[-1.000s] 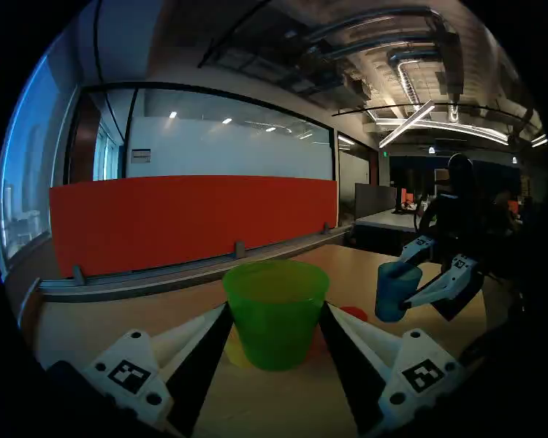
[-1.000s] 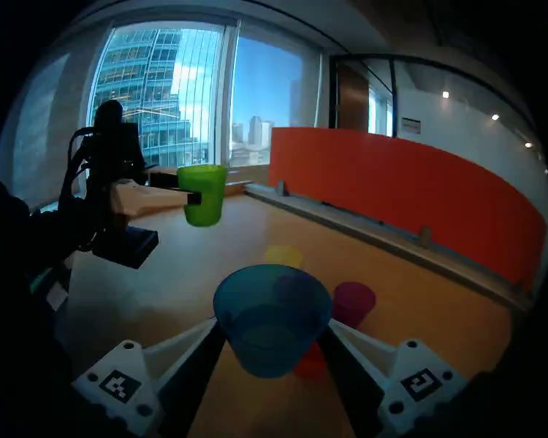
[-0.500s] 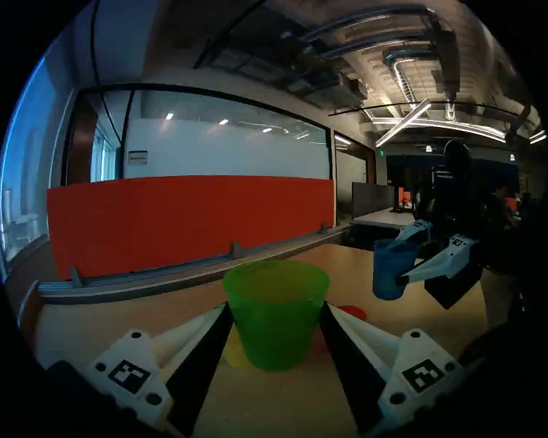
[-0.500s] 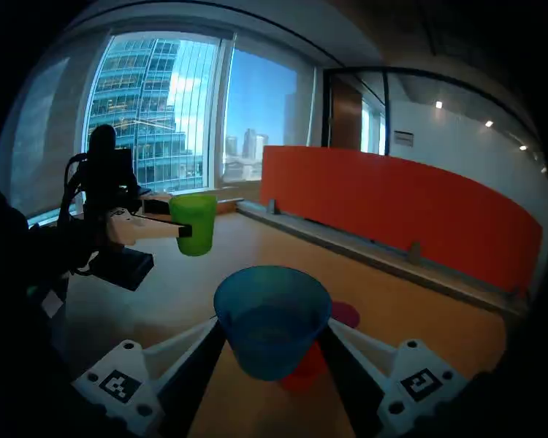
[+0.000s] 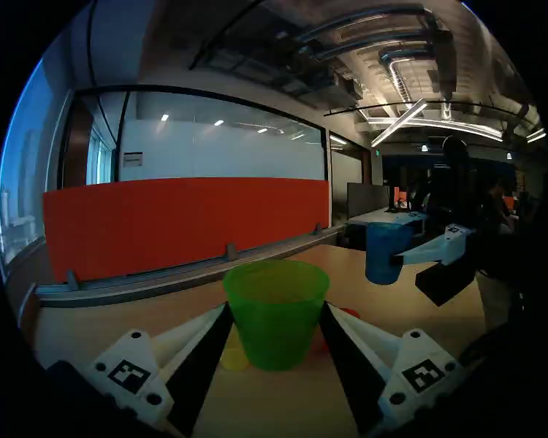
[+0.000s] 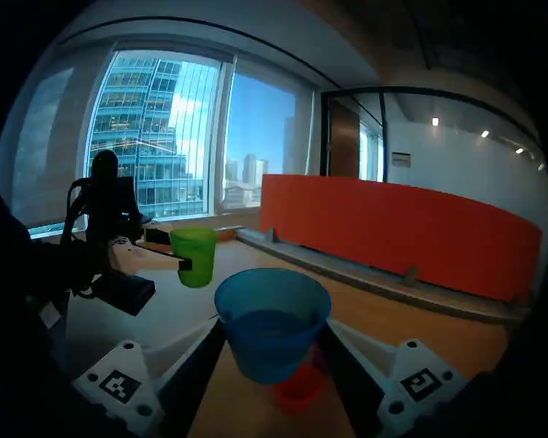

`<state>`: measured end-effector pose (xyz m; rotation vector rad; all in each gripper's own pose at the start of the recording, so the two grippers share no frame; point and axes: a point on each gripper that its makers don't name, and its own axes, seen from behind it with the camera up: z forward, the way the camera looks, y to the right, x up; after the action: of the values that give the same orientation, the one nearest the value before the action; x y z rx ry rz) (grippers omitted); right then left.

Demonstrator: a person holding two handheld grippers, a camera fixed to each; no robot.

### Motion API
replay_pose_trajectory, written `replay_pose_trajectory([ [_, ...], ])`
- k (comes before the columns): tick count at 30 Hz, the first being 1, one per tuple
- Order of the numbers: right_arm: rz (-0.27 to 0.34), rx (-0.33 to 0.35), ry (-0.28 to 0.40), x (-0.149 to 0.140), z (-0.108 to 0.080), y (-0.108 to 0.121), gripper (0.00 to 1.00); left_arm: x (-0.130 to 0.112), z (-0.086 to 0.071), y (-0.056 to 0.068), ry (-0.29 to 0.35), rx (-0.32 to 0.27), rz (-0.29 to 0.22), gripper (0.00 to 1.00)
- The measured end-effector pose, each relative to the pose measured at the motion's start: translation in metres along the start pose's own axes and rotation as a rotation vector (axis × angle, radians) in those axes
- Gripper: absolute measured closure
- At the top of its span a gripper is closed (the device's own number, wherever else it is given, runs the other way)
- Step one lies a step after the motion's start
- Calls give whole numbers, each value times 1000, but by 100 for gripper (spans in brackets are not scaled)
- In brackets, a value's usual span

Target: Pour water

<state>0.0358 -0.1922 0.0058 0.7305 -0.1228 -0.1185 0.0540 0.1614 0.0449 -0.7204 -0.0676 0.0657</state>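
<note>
Figure: Office setting around the wooden desk [image 5: 274, 401].
An orange partition [image 5: 186, 219] runs along the desk's far edge; a yellow cup [image 5: 235, 356] and a red cup [image 6: 297, 390] rest on the desk; tall windows [image 6: 157, 139] show towers; light strips [image 5: 402, 123] hang below ceiling ducts [image 5: 391, 55].

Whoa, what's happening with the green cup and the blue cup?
A person holds a gripper in each hand. The left gripper clamps a green cup and the right gripper clamps a blue cup that seems to have water in it. Both cups are upright, apart from each other, above a wooden table. No pouring has started yet.
</note>
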Motion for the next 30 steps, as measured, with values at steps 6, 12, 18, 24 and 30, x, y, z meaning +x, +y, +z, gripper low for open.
replay_pose_trajectory([
  [6,7,-7,47,16,1,5,14,0,0,2,0,-5,2,18],
  [12,2,-10,65,25,4,8,14,1,-1,4,6,-9,6,18],
  [18,-16,-8,74,33,5,9,14,1,0,7,7,-14,7,18],
  [24,-39,-5,75,41,7,12,14,1,-1,10,7,-21,10,18],
  [30,-68,1,79,50,9,12,14,1,0,14,8,-30,6,18],
])
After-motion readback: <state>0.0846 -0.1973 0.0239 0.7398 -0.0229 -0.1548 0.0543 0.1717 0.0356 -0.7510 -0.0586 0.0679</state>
